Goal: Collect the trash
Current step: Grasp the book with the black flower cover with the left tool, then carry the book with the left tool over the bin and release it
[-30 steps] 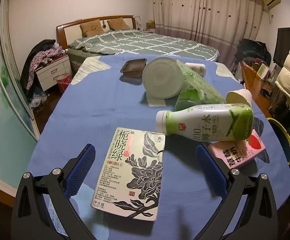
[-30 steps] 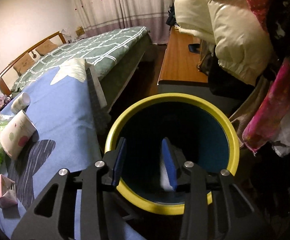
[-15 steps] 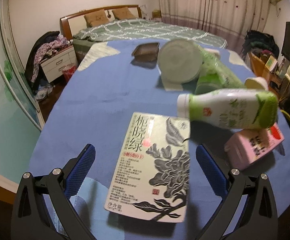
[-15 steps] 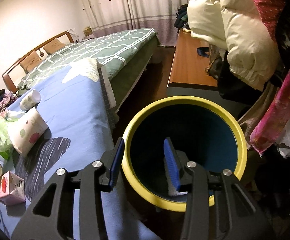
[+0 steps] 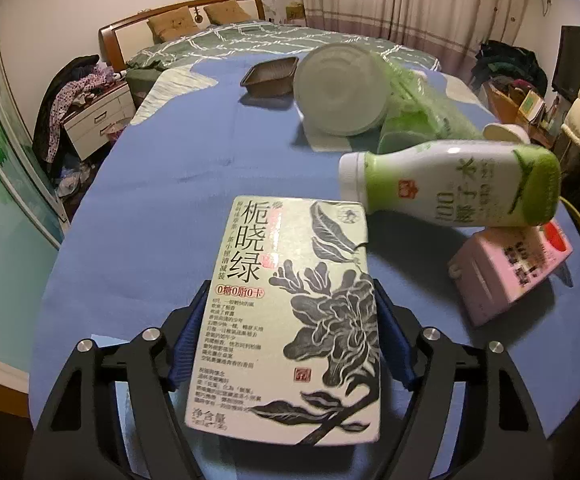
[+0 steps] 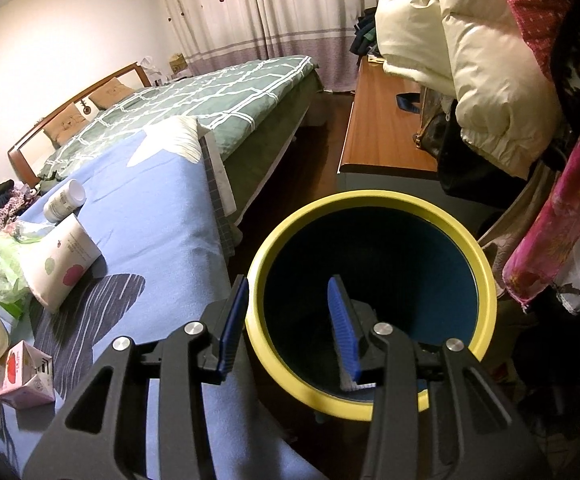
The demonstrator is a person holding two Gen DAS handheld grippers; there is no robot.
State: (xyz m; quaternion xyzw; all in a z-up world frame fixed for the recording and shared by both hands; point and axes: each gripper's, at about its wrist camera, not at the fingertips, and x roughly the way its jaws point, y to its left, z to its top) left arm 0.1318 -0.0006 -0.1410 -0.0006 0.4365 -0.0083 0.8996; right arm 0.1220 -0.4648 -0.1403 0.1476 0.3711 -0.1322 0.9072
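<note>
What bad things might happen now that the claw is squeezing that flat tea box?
1. The left gripper pinches only the near end of the flat pale-green tea box, so the box may sag or slip out when lifted.
2. The green-and-white plastic bottle lies on its side touching the box's far corner; lifting might set it rolling.
3. The right gripper straddles the rim of the yellow-rimmed bin, apparently holding it; the bin may tip.

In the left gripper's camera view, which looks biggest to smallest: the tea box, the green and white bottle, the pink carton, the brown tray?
1. tea box, nearest the camera, so unsure
2. green and white bottle
3. pink carton
4. brown tray, farthest off
</note>
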